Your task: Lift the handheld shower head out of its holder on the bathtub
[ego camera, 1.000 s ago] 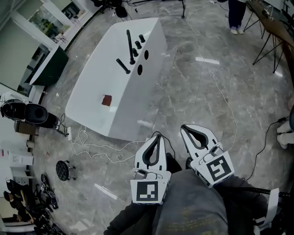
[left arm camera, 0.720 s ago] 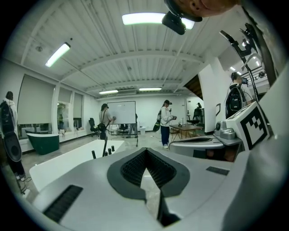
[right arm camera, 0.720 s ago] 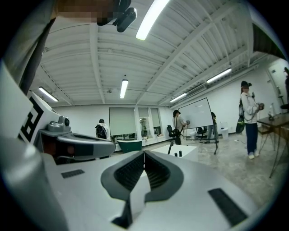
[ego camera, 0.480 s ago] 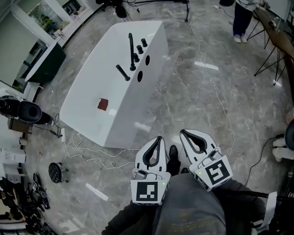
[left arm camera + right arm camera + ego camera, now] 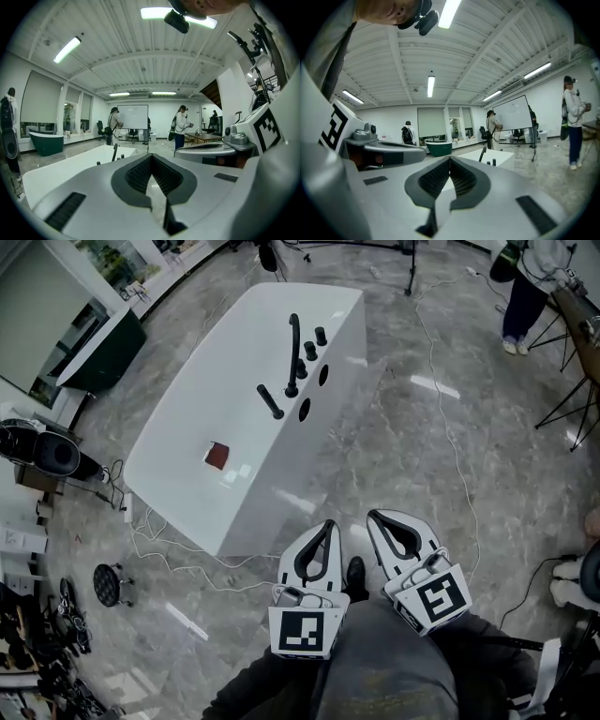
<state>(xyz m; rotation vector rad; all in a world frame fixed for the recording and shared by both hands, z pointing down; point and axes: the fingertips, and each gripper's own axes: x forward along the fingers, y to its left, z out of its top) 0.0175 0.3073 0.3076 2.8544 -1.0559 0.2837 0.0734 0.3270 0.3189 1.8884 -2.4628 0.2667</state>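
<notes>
The white bathtub (image 5: 187,442) stands ahead of me on the marble floor. On its deck rise a black curved faucet (image 5: 293,352) and black knobs (image 5: 321,336). The black handheld shower head (image 5: 270,401) sits in its holder beside them, slanting over the tub. My left gripper (image 5: 325,526) and right gripper (image 5: 375,517) are held side by side in front of my body, well short of the tub. Both are shut with nothing between the jaws. In the left gripper view the left gripper (image 5: 151,157) points at the tub (image 5: 70,166). The right gripper (image 5: 450,159) also faces the tub (image 5: 485,157).
White cables (image 5: 187,540) lie on the floor by the tub's near end, and another cable (image 5: 450,437) runs along the right. A dark green tub (image 5: 98,357) stands at the left, a small stool (image 5: 106,584) at lower left. A person (image 5: 525,287) stands at the upper right by a table's legs (image 5: 577,381).
The view has moved toward the bathtub, which now looks larger and sits further right. Both grippers stay shut and side by side in front of my body.
</notes>
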